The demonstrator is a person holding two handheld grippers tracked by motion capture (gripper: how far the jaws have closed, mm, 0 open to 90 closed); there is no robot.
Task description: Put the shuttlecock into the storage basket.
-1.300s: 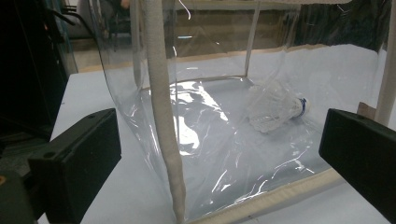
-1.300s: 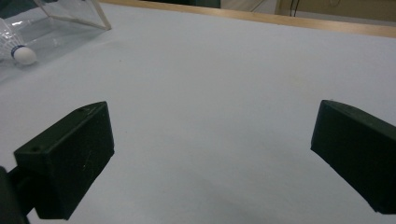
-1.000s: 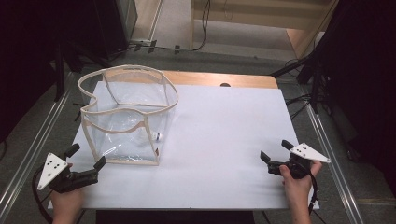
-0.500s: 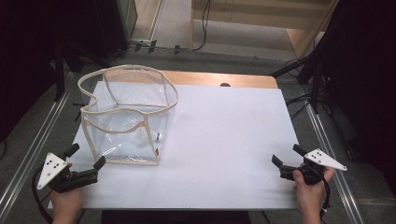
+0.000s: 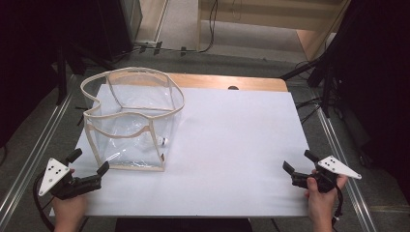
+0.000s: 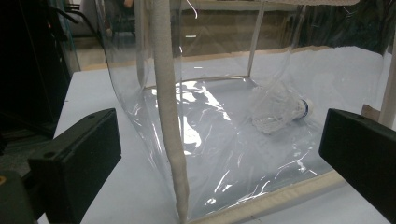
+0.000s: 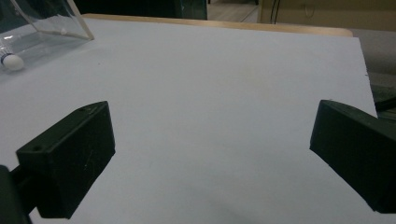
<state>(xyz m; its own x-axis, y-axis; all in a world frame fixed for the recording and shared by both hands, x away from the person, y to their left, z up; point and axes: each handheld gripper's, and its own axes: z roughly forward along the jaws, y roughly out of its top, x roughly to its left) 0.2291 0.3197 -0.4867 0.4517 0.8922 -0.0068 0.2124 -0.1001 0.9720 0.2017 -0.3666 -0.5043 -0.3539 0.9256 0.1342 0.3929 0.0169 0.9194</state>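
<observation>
Down at the lower left of the high view, the left gripper (image 5: pixel 89 163) sits on the white bench (image 5: pixel 232 145), held by a hand (image 5: pixel 68 211) that is cut off by the bottom edge. Its fingers (image 6: pixel 74 163) are spread wide with nothing between them. They point at the near corner of a clear plastic bag (image 5: pixel 130 121) with a cream cloth trim, which stands open in the left middle of the high view. The fingers are close to the bag but not touching it.

Inside the bag lies a shuttlecock (image 6: pixel 278 109) on its side. In the left gripper view it shows right of center, and its see-through skirt is hard to make out through the shiny, crinkled plastic. Its white cork tip with a blue band is the clearest part. In the high view it is just a tiny pale spot (image 5: pixel 163 142) low in the bag near the right wall.

At the lower right of the high view, the right gripper (image 5: pixel 300 166) rests near the bench's right edge, well apart from the bag. Its fingers (image 7: pixel 70 158) are also wide and hold nothing. In the right gripper view, only a corner of the bag (image 7: pixel 42 28) peeks in at the upper left, and the rest is cut off.
</observation>
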